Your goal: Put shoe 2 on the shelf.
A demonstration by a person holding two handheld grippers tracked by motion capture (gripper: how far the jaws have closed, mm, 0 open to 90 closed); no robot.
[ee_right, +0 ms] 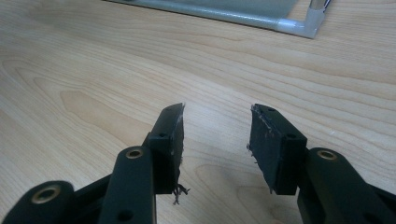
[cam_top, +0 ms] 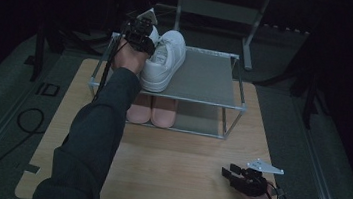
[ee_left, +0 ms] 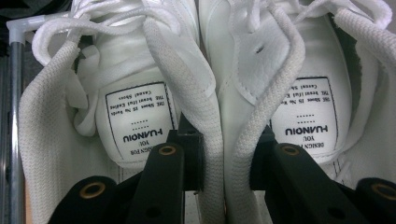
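A pair of white lace-up sneakers point(cam_top: 166, 60) stands on the left part of the rack's top shelf point(cam_top: 207, 75), toes toward me. My left gripper point(cam_top: 143, 36) reaches over their heels. In the left gripper view, the two sneakers sit side by side: the left one point(ee_left: 116, 84) and the right one point(ee_left: 299, 79). My left gripper point(ee_left: 226, 144) is shut on their two inner collar edges, pinching them together. My right gripper point(cam_top: 227, 173) rests low over the wooden table point(cam_top: 180, 180) at the front right. My right gripper point(ee_right: 215, 135) is open, with nothing between its jaws.
A pair of pink shoes point(cam_top: 152, 111) sits on the rack's lower shelf, under the white pair. The rack is a metal-tube frame; its front corner point(ee_right: 299, 25) lies ahead of the right gripper. The right half of the top shelf is bare. Cables lie on the floor at left.
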